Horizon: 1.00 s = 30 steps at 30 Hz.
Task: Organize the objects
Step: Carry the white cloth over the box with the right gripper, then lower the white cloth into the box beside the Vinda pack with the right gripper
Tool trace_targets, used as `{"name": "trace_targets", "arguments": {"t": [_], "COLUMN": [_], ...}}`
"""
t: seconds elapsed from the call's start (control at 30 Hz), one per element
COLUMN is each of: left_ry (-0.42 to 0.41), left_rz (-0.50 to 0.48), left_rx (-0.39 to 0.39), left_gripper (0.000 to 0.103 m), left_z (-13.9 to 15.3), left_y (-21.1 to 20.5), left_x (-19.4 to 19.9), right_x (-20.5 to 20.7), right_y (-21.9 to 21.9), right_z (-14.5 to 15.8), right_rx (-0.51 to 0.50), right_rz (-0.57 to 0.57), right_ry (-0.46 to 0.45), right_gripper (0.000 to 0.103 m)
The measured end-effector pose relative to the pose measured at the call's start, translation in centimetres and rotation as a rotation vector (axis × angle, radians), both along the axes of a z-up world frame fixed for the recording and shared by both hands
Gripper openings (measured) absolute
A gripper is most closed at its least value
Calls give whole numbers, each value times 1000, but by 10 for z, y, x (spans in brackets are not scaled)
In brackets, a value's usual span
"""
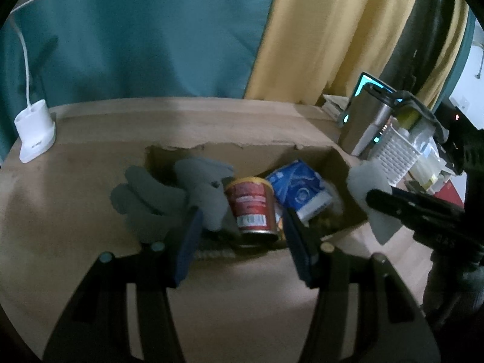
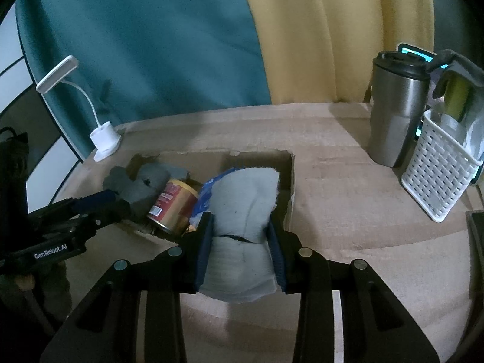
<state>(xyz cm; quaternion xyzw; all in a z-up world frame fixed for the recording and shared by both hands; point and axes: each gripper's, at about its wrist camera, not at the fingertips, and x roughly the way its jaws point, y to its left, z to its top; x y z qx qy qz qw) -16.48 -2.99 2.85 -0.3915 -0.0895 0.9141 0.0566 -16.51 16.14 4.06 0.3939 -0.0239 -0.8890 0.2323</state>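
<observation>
An open cardboard box sits on the tan table. In it a red can lies tilted beside a blue packet. A dark grey glove drapes over the box's left end. My left gripper stands open at the near wall of the box. A flap of the glove is by its left pad, and the can lies just beyond its tips. My right gripper is shut on a light grey cloth bundle above the box's right end.
A white desk lamp stands at the back left. At the right are a steel tumbler and a white slatted basket holding items. Teal and yellow curtains hang behind the table.
</observation>
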Motion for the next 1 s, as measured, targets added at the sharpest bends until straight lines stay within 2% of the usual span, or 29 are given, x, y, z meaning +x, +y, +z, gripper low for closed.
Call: {"name": "trace_targets", "arguments": {"t": [0.7, 0.8, 1.0], "left_ry": [-75, -92, -107], "left_rz": [53, 48, 54], "left_rx": [-23, -22, -17], "left_gripper": [58, 66, 68], "left_z": [-23, -27, -32], "left_y": [-11, -11, -14], "left_x": [-32, -35, -37], "right_x": [-31, -35, -43], "right_y": [-2, -2, -4], "right_z": [-9, -10, -13], "right_rx": [6, 6, 6], "right_rz": [-7, -9, -7], "right_ry": [-26, -29, -34], "right_gripper": [38, 38, 38]}}
